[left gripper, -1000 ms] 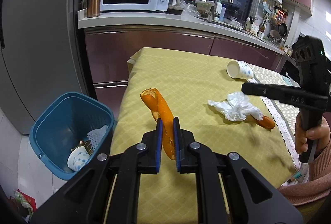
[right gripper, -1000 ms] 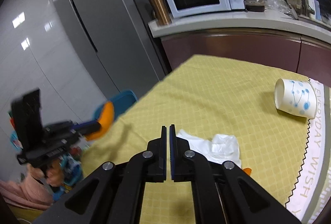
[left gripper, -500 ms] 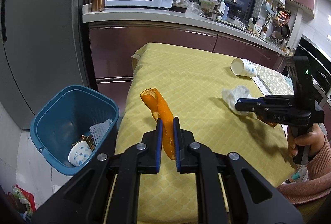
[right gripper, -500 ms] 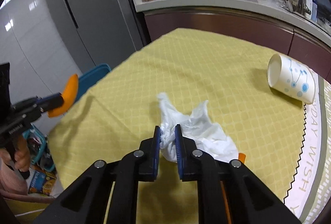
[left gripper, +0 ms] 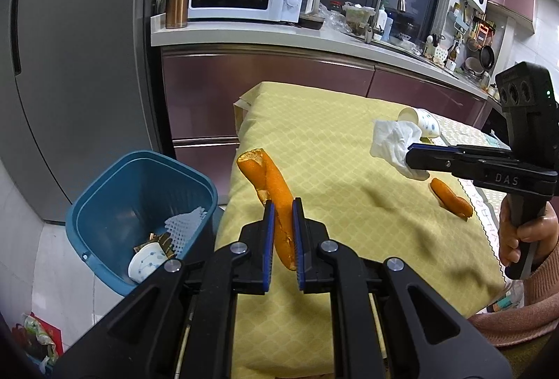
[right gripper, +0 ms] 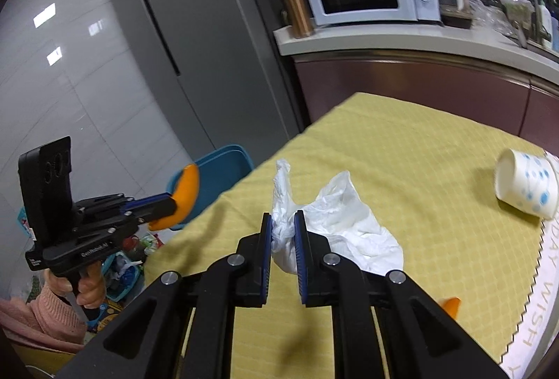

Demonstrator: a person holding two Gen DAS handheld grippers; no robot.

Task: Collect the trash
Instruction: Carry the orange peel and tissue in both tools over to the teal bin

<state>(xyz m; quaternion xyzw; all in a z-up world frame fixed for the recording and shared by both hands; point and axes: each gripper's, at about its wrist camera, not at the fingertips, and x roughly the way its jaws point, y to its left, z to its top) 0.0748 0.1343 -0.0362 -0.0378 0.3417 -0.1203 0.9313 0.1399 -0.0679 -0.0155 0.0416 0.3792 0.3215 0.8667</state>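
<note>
Two loads: both tongs are full at once; each has a piece of trash pinched and clear of the worktop (left gripper: 314, 148)
Left tongs (left gripper: 281, 232): narrow, clamped on the orange peel (left gripper: 276, 193), which stands up between the pads over the near left edge of the yellow cloth
Right tongs (right gripper: 282, 237): narrow, gripping the crumpled white tissue (right gripper: 335, 218) by one bunched corner; the rest hangs loose below and to the right, with its shadow on the cloth beneath
Bin (left gripper: 104, 204): blue, on the floor just off the left edge of the worktop; a paper cup and a white foam net already lie in it
Left behind: a second peel (left gripper: 450, 199) and a tipped paper cup (left gripper: 424, 127) lie on the cloth, well apart from the bin
Step in hand: carrying, by my reading; pick-up looks finished for both pieces, drop-off not yet done
Next move: I judge each load has to travel left past the table edge until it hangs over the bin mouth, then the tongs part; the peel is nearer; the tissue has the whole cloth to cross, and its loose tail may catch the bin rim
</note>
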